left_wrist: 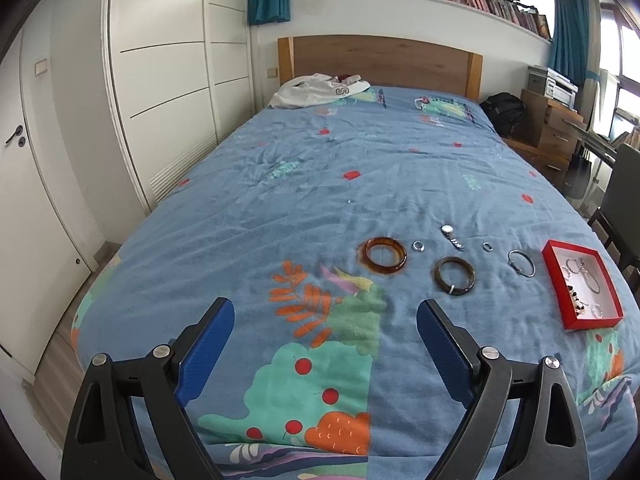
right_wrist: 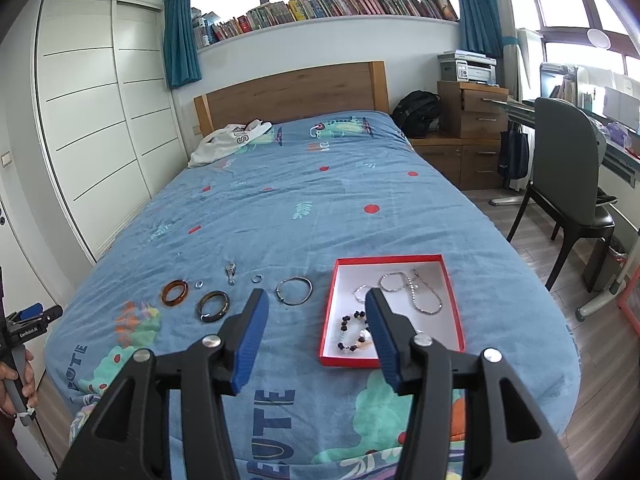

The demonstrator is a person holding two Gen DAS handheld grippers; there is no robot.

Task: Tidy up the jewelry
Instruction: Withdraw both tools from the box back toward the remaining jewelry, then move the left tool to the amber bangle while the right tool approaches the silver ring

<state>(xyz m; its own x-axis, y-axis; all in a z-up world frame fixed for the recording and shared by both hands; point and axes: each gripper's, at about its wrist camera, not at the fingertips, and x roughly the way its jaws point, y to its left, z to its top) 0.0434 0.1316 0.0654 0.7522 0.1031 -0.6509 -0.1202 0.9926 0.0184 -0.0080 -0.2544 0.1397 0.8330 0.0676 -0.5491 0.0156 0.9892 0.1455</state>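
Note:
A red box (right_wrist: 452, 300) with a white inside lies on the blue bedspread (right_wrist: 320, 200) and holds silver chains (right_wrist: 416, 292) and a dark bead bracelet (right_wrist: 352, 328). Left of it lie a thin silver bangle (right_wrist: 294, 291), a small ring (right_wrist: 257, 279), a dark bangle (right_wrist: 213, 306), a watch (right_wrist: 230, 272), another ring (right_wrist: 199, 284) and an amber bangle (right_wrist: 175, 293). My right gripper (right_wrist: 316, 300) is open and empty, above the box's left edge. My left gripper (left_wrist: 326, 310) is open and empty, near of the amber bangle (left_wrist: 385, 256) and dark bangle (left_wrist: 455, 276); the box (left_wrist: 554, 276) is at its right.
The bed has a wooden headboard (right_wrist: 296, 92) and white clothing (right_wrist: 224, 140) near it. White wardrobe doors (left_wrist: 168, 80) stand at the left. A dark chair (right_wrist: 568, 176), wooden drawers (right_wrist: 472, 120) and a desk are at the right. The left gripper's handle (right_wrist: 20, 332) shows at the left edge.

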